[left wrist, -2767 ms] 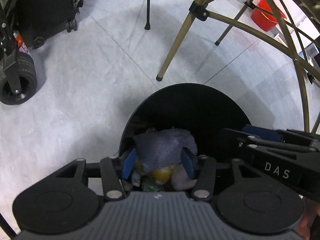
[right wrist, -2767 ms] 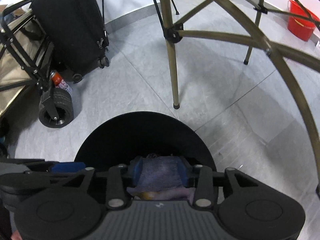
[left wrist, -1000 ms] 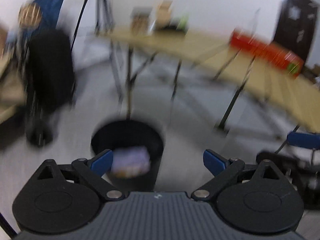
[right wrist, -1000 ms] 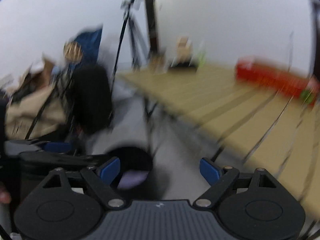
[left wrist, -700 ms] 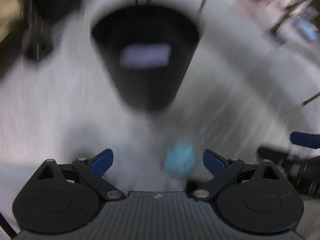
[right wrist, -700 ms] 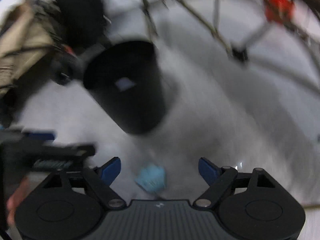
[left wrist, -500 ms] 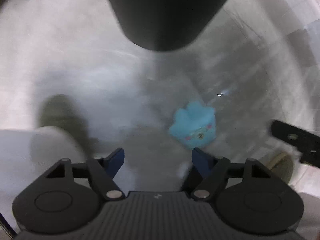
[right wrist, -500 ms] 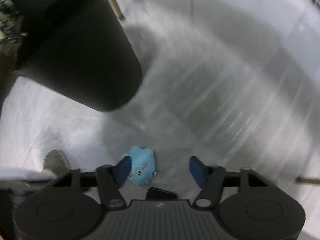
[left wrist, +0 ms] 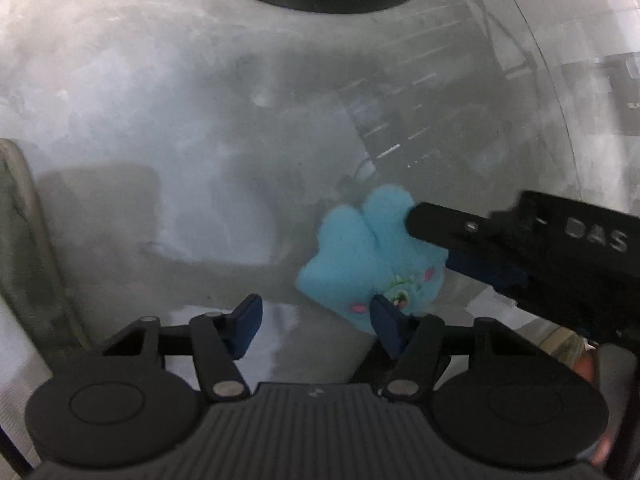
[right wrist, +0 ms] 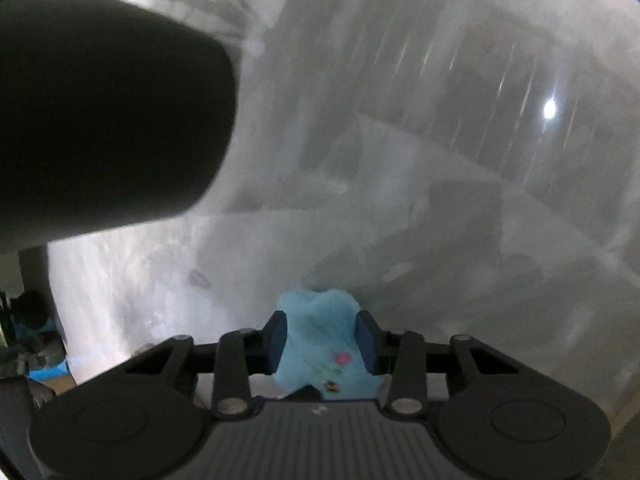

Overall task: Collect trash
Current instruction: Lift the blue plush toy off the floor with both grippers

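Blue plush toy (right wrist: 316, 344) on the grey floor (right wrist: 400, 200) is being pinched by the right gripper (right wrist: 320, 344), jaws just closed onto it. Left gripper (left wrist: 316, 320) is half open, empty. Next it'd be lifted into the black bin (right wrist: 100, 120) nearby.

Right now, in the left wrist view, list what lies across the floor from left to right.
Grey-green shoe → empty left tongs → blue plush toy → right tongs, reaching in from the right and closing on the toy.

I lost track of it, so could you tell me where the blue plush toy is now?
The blue plush toy lies on the grey floor near the black bin, between the right gripper's pads.
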